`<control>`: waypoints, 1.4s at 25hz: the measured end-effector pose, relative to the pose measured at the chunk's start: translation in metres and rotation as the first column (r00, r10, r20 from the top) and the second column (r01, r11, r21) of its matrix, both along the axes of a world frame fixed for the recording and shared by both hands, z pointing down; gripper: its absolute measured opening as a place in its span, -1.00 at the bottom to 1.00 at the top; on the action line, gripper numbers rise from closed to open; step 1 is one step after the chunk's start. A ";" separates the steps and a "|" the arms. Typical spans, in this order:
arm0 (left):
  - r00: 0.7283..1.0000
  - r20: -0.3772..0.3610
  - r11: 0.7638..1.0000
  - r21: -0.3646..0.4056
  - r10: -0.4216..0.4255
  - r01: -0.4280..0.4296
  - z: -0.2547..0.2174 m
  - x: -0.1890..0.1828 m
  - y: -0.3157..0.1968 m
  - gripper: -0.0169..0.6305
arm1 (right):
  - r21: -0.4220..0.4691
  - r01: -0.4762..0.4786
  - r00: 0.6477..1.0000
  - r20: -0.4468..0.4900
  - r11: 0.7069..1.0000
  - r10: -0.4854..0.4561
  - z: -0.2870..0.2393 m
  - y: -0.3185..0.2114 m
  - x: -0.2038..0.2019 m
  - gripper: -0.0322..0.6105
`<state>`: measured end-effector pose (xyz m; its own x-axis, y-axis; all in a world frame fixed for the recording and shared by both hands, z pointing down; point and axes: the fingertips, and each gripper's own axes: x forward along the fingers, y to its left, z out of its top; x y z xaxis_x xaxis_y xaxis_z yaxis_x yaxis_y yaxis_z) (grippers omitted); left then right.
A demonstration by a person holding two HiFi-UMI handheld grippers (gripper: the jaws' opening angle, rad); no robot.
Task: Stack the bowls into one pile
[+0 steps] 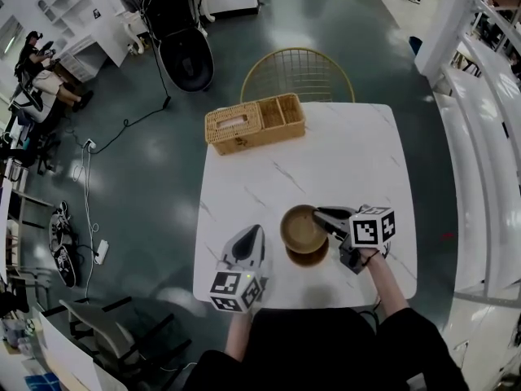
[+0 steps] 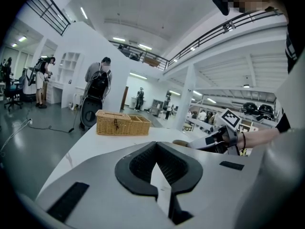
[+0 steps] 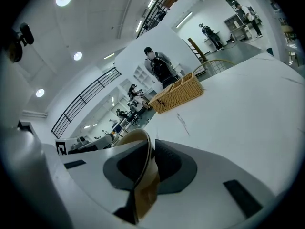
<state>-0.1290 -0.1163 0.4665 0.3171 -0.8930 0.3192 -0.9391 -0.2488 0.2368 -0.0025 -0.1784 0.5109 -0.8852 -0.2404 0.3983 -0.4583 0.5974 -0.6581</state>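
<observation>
We note that the lower bowl (image 1: 308, 258) is largely covered. Only a dark brown crescent shows beneath the upper bowl (image 1: 302, 228), and we cannot tell whether the two touch. Both sit at the near edge of the table (image 1: 342, 161), towards its right. The upper bowl is round, tan and smooth, with a thin rim and a paler inside.

The right gripper (image 1: 320, 216) is clamped on that bowl's rim. In the right gripper view the bowl's wall (image 3: 146, 185) stands edge-on between the ribbed black pads, with one jaw inside and one outside.

The left gripper (image 1: 255, 231) is just left of the bowls. Its jaws meet at the tips with nothing between them.

The tabletop is white with faint grey veining. A woven wicker basket (image 1: 254, 123) with compartments stands at the table's far left corner.
</observation>
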 end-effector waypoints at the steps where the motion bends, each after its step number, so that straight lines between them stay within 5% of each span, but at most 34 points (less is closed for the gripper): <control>1: 1.000 0.001 1.000 0.000 0.000 0.000 0.000 -0.001 0.001 -0.91 | -0.001 0.010 1.000 -0.006 1.000 -0.010 0.001 0.003 -0.001 -0.76; 12: 1.000 0.004 1.000 -0.016 -0.017 0.017 0.008 -0.005 0.006 -0.91 | 0.014 0.117 0.985 -0.131 0.993 -0.114 0.024 0.031 0.000 -0.76; 35: 1.000 -0.002 1.000 -0.028 -0.007 0.007 0.011 -0.007 0.010 -0.91 | 0.048 0.103 0.954 -0.287 0.994 -0.085 0.047 0.040 0.007 -0.76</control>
